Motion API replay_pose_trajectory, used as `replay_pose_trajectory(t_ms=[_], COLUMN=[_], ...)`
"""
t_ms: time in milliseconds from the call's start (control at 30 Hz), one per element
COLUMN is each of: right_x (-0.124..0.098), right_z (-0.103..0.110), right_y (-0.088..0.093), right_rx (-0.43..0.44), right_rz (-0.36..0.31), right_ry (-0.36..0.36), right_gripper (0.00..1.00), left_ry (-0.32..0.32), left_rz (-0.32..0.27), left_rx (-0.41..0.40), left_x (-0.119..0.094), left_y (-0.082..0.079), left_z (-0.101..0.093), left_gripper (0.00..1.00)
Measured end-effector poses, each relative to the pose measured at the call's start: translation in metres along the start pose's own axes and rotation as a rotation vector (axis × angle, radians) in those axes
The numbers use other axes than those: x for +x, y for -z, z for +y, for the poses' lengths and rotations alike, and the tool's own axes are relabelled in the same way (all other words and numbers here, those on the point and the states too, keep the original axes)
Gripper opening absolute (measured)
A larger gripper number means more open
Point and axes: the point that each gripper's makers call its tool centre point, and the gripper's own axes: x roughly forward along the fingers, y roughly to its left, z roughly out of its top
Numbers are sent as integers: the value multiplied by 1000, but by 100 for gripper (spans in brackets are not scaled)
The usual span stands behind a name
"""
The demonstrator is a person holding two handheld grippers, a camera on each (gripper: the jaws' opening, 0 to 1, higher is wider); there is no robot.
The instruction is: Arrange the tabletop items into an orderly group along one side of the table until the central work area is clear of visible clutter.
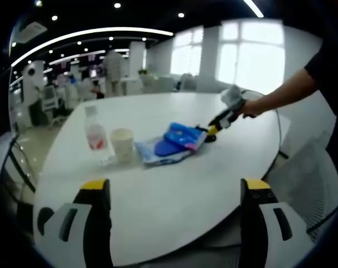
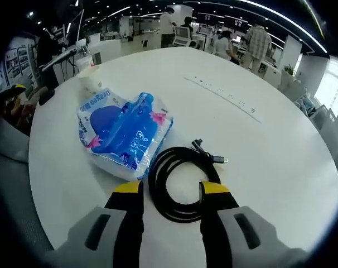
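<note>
We held the right gripper with fingers apart astride the near arc of the coiled black cable, just beside the blue plastic packet on the white bench. It looked light, floppy; we judged gathering both strands best. Left gripper gaped, empty.

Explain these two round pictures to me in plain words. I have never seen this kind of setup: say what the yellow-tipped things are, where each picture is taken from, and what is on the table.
No robot here: a person holds a hand tool with a two-jaw claw in each hand, and a camera rides on each.

The left gripper view looks across the white table. Its own left claw is open and holds nothing. Farther off stand a bottle and a paper cup, beside blue packets. The person's hand reaches in with the right claw.

The right gripper view looks down along the right claw, whose jaws are apart over a coiled black cable, lying right next to the packets. Nothing is gripped yet.
</note>
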Motion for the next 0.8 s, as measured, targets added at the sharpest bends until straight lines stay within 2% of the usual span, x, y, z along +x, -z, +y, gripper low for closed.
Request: replay_pose_trajectory(t_ms=[267,333,600,733,800], right_x=[12,15,24,28,30], right_z=[6,9,14,18,18], right_y=[13,18,18,18,14], right_rx=[11,-14,-23,-12,9], right_rz=[-11,2,-10,-9,-30], right_ry=[-37,-49,-67,-78,-85], right_gripper=[42,41,31,25,23], left_ry=[-8,-9,-10,-13,-15], left_rz=[9,14,32,41,45], left_rx=[0,1,7,7,9], left_x=[0,0,1,1,2], left_y=[1,1,3,4,5], left_z=[1,0,-1,-1,-1], left_gripper=[93,92,91,90,90])
